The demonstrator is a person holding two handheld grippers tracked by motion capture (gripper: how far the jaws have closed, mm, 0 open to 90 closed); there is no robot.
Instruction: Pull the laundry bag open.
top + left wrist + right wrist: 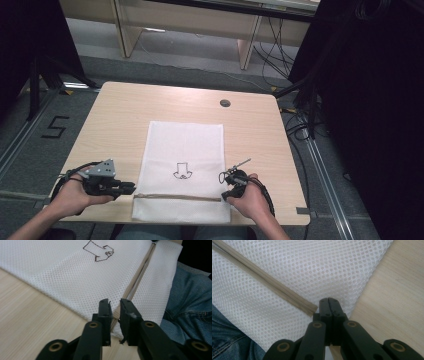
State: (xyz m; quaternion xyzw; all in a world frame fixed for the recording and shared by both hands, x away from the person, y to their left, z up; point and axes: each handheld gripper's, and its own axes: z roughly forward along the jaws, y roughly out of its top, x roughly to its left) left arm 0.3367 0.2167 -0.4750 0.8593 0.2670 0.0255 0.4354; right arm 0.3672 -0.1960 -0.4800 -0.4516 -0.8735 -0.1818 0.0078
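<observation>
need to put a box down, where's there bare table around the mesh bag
Bare wood on the table runs across the far side between the mesh bag and the round grommet hole, and down both flanks. The near edge is crowded: left gripper and right gripper sit at the zipper ends.

Mesh bag [185, 150] lies flat on desk [120, 115], centred, its near end at the desk's near edge; zipper [177, 197] runs left-right across bag's near end; left gripper [131, 188] at zipper's left end, near desk's near-left corner; right gripper [224, 196] at zipper's right end, on bag's right edge.
</observation>
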